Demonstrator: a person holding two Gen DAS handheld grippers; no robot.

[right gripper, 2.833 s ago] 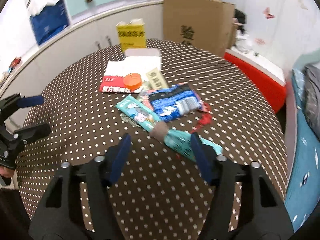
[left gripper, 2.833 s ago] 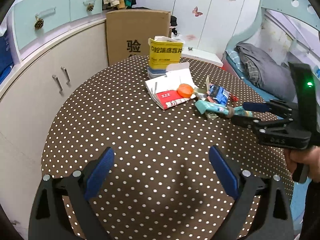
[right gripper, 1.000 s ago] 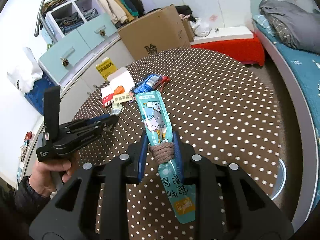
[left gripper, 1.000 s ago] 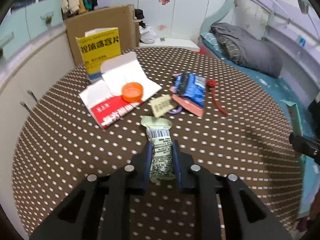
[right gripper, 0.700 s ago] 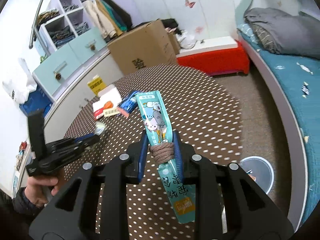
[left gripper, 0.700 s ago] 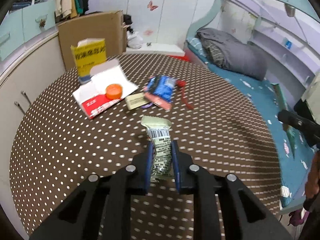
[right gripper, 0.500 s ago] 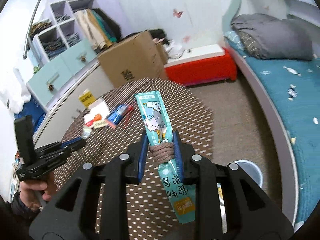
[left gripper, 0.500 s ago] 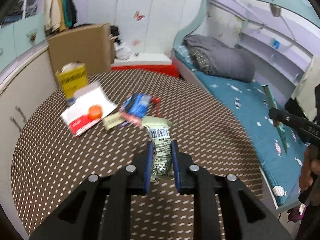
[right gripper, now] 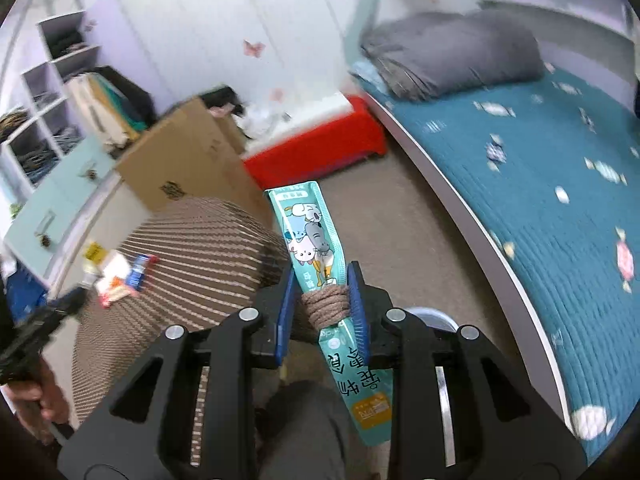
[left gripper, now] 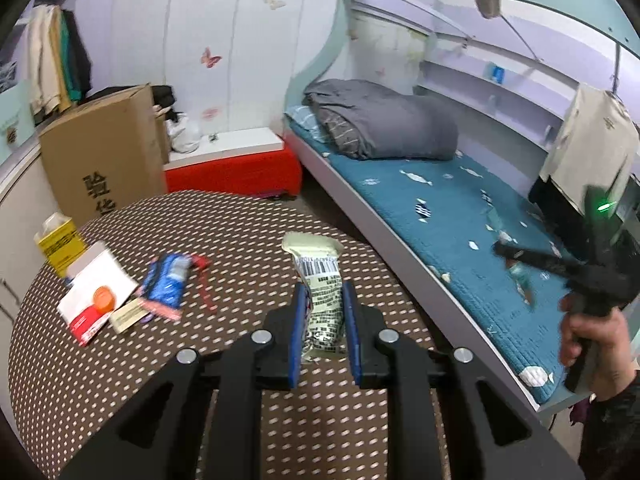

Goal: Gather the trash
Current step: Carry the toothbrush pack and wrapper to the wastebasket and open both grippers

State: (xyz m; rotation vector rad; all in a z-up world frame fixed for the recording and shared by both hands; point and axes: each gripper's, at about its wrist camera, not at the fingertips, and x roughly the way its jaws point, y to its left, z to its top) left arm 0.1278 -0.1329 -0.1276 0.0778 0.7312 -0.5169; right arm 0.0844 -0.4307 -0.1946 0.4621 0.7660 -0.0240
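A: Where were the tools w/ the trash?

B: Left tool [left gripper: 323,322] was clamped on the pale barcode wrapper [left gripper: 318,280], held above the dotted worktop [left gripper: 100,380], long axis running fwd along the fingers. Right tool [right gripper: 322,312] was pinched tight on the teal cat-print pouch [right gripper: 310,236] at its rope-wound middle, also lengthwise, already off the worktop and over the floor by the bed [right gripper: 560,220].

A: And the bin?

B: A pale round rim [right gripper: 440,318] showed on the floor just behind and below the right tool; prob the bin, can't confirm, mostly hidden. If so, right was the nearer arm and the drop lay almost straight down. Left had to cross the worktop edge first.

A: Anything left?

B: Blue packet [left gripper: 168,280], red-white box [left gripper: 94,300] w/ orange cap [left gripper: 103,296], yellow box [left gripper: 60,246] lay on the worktop's far left.
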